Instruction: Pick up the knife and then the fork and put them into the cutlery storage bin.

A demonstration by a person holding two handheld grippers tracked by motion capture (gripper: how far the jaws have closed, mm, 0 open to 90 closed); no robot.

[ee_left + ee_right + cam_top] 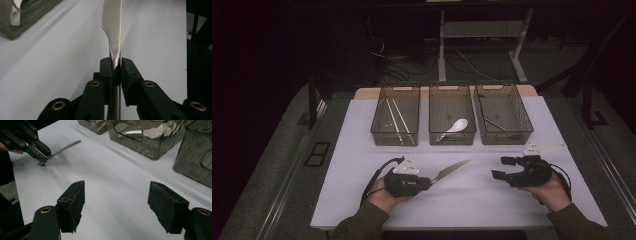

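A metal table knife [453,169] sticks out up and to the right from my left gripper [430,181], just above the white table sheet. In the left gripper view the two black jaws are shut on the knife [112,27] where the handle meets the blade, and the blade points away from the camera. My right gripper [501,168] rests at the right of the table and points left, its jaws wide apart with nothing between them. The right gripper view has my right gripper [116,202] open over bare sheet, and the left gripper [42,158] with the knife [65,146] at the upper left.
Three clear grey bins stand in a row at the back of the sheet. The left bin [395,88] holds chopsticks [398,120], the middle bin [452,140] a white spoon [457,125], and the right bin [508,140] a metal utensil [495,123].
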